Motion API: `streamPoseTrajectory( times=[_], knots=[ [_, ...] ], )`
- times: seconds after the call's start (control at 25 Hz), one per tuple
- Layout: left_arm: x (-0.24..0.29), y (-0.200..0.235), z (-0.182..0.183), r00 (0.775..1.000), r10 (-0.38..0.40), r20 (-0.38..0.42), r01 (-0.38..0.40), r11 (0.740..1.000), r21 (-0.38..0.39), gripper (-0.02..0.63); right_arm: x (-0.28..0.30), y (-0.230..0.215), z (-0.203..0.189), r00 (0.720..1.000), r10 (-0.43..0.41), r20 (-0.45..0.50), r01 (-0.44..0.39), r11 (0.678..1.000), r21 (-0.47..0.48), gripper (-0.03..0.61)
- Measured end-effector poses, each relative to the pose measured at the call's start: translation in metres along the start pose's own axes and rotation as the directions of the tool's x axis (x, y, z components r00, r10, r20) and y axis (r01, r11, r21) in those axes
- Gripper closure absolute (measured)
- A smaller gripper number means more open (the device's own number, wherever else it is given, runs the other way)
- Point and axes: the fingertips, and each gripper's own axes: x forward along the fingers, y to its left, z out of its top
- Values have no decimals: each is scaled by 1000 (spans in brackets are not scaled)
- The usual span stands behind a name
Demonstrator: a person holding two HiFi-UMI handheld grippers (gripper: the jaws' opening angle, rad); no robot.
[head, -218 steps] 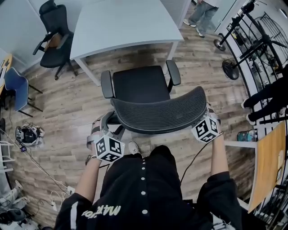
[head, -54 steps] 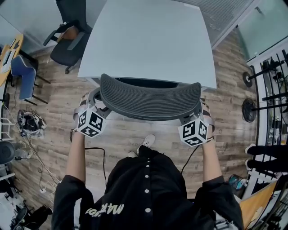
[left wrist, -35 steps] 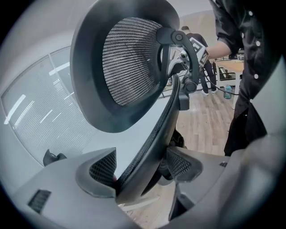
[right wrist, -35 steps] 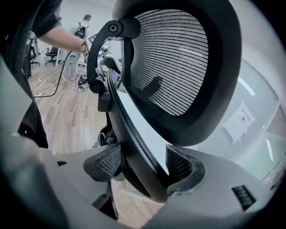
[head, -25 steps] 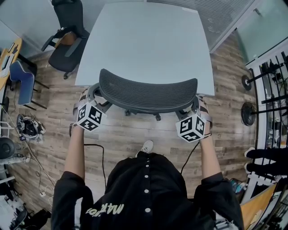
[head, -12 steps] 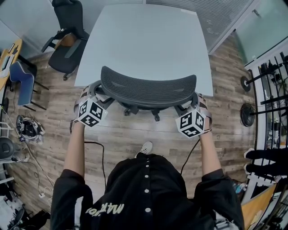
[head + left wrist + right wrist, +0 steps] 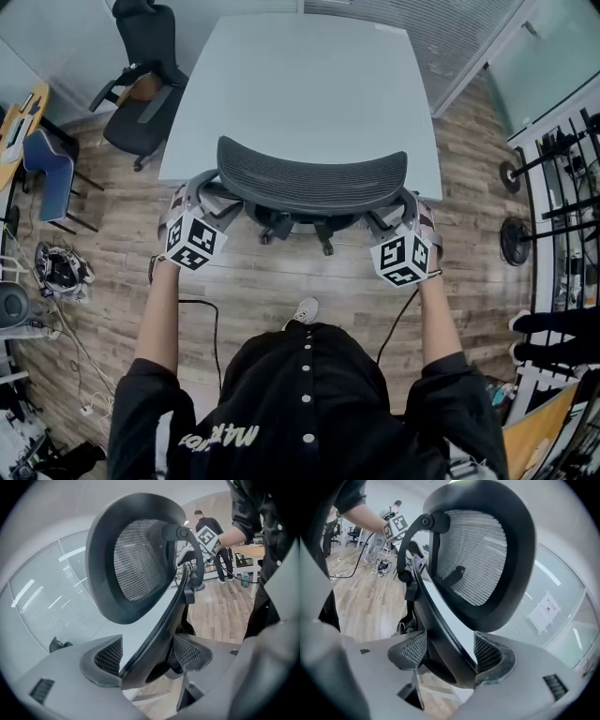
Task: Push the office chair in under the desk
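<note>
Chair update from across the room: the office chair (image 7: 312, 183) is right up at the near edge of the desk (image 7: 300, 84), and seen from above its curved mesh back overlaps the desktop's front edge. The seat can't be seen from the head view. Only a bit of the wheeled base (image 7: 298, 225) pokes out below the back, over the wood floor (image 7: 272, 281).

On the back's left side the left gripper (image 7: 147, 653) has both pads squeezed onto the black frame, w/ the strut running right btw them. Same deal on the other side: the right gripper (image 7: 450, 653) is clamped on the frame there. The two sit approx level w/ each other.

The person (image 7: 300, 412) in a black button top stands directly behind the chair, arms stretched fwd. A black cable (image 7: 199, 309) trails down from the left side. Another black chair (image 7: 141, 66) sits off the desk's far left corner, and a blue chair (image 7: 52, 173) is further left.
</note>
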Motion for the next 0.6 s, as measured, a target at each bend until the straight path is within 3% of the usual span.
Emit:
streamPoseTrajectory(
  times=[0.12,0.24,0.4,0.6],
  knots=[
    [-20,5,12,996,58,66,-55,998,-44,271,-19,-6,12,998,-22,67,15,995,99,255],
    [-42,9,24,984,130,125,-118,988,-100,372,-41,-13,25,990,-59,127,34,981,194,369],
    [-67,9,37,967,199,160,-173,971,-167,467,-71,-20,43,973,-117,197,48,945,323,458],
    [-100,-5,60,933,176,314,-68,943,-327,576,-104,-22,53,934,-197,299,34,879,475,525]
  ],
)
